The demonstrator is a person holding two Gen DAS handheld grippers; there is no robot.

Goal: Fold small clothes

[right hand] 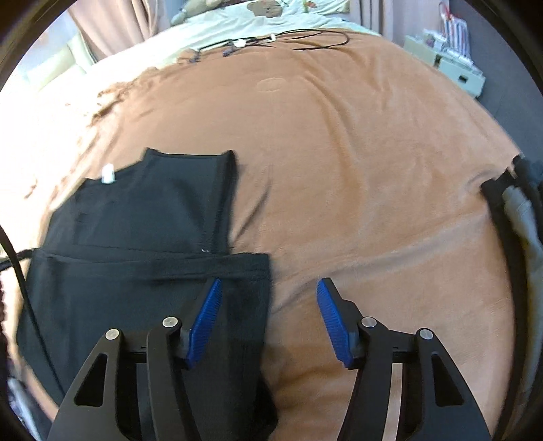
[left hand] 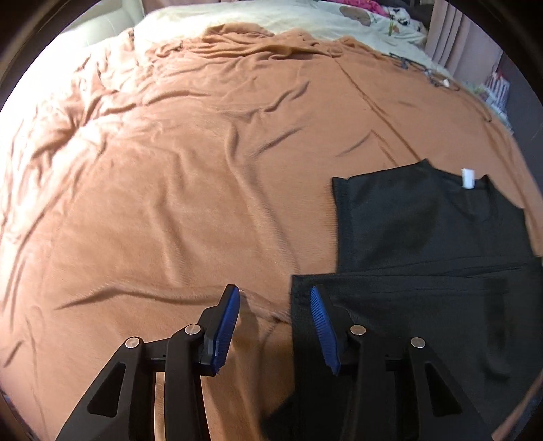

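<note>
A black garment (left hand: pixel 424 244) lies partly folded on the orange-brown blanket (left hand: pixel 169 169), with a white neck label (left hand: pixel 467 178) at its far end. A lower flap is folded across it. My left gripper (left hand: pixel 275 295) is open, straddling the garment's near left edge, its right finger over the cloth. In the right wrist view the same black garment (right hand: pixel 135 237) lies at the left, white label (right hand: pixel 108 177) showing. My right gripper (right hand: pixel 269 288) is open over the garment's right edge, left finger above cloth, right finger above blanket (right hand: pixel 373 186). Nothing is held.
Cables (right hand: pixel 271 40) lie on the cream bedding (right hand: pixel 237 23) at the far end. Boxes (right hand: pixel 451 61) stand beyond the bed's right side. A dark and grey pile of cloth (right hand: pixel 519 203) sits at the right edge. Curtains (left hand: pixel 454 37) hang behind.
</note>
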